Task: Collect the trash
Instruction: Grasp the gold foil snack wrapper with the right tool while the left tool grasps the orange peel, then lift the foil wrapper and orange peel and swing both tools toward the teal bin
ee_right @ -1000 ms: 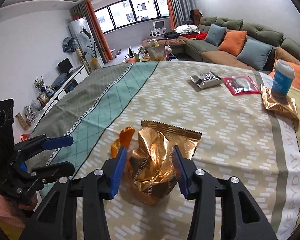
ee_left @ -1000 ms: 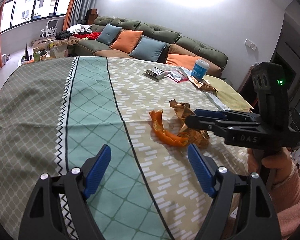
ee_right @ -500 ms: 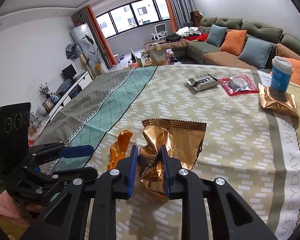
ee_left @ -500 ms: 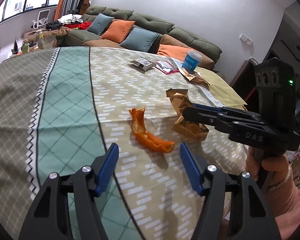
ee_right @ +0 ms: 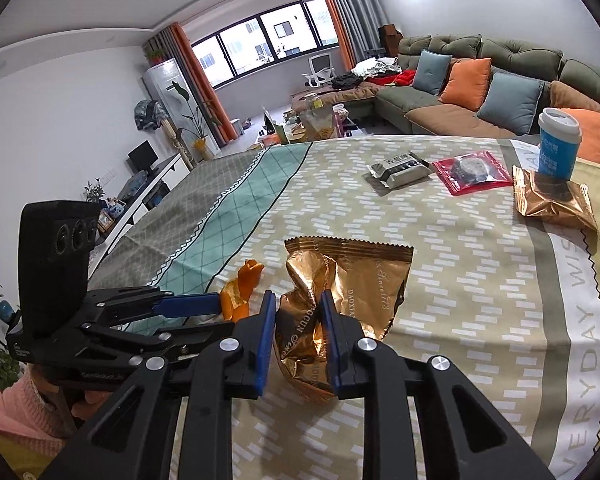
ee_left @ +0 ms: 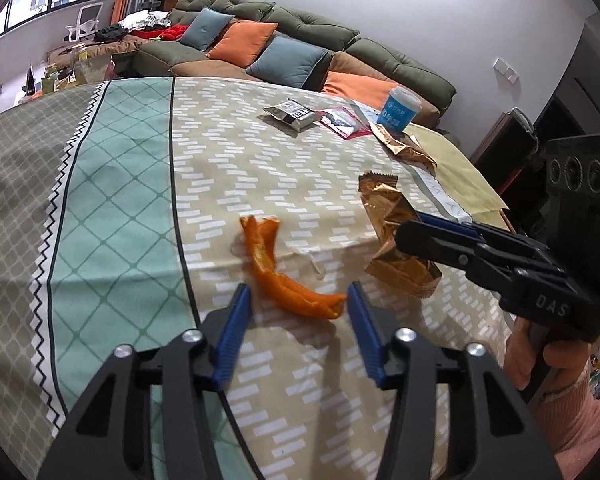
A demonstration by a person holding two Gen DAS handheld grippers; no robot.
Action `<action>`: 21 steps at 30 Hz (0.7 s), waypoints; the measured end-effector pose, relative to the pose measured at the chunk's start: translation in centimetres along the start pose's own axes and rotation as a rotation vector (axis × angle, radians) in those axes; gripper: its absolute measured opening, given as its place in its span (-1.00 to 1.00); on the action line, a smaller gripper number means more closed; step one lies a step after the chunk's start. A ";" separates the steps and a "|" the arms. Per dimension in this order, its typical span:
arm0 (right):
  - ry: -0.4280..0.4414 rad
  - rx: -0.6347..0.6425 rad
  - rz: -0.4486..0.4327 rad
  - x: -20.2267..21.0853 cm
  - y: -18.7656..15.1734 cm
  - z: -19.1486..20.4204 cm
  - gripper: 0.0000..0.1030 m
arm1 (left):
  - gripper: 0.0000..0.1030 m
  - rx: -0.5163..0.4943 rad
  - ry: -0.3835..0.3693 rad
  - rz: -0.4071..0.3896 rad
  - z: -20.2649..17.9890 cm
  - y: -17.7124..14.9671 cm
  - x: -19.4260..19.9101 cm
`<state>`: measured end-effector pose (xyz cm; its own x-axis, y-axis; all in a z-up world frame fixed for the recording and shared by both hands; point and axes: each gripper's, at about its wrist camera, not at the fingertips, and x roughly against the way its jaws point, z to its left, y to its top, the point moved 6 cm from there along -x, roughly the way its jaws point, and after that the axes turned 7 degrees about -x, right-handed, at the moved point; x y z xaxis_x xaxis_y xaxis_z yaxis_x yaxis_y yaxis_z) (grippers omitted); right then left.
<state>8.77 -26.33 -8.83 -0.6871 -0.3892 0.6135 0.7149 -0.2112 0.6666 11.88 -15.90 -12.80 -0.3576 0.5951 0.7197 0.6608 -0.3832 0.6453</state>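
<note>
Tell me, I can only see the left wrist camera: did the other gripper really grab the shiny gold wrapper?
Observer: Yes. In the right wrist view the right gripper has both blue pads pressed into the crumpled near part of the gold wrapper.
Operator: Is anything written on it?
Observer: Yes, dark printed letters run across its flatter far part, which lies on the tablecloth.
Operator: What's inside the red packet?
Observer: From this side the red packet has a clear window, and something dark and round shows through it.
</note>
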 end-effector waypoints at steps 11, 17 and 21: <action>0.012 -0.005 0.005 -0.3 0.1 0.1 -0.56 | -0.55 0.035 -0.013 0.001 0.8 0.5 -0.1; 0.018 -0.003 0.002 -0.5 0.3 0.2 -0.56 | -0.73 0.025 0.009 0.004 1.0 0.4 0.0; 0.026 -0.003 -0.002 -0.4 0.5 0.4 -0.56 | -0.78 0.003 0.031 0.000 0.7 0.4 0.3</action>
<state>9.40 -25.91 -8.60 -0.6852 -0.4120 0.6007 0.7137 -0.2152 0.6665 12.51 -15.34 -12.54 -0.3777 0.5728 0.7275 0.6628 -0.3814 0.6444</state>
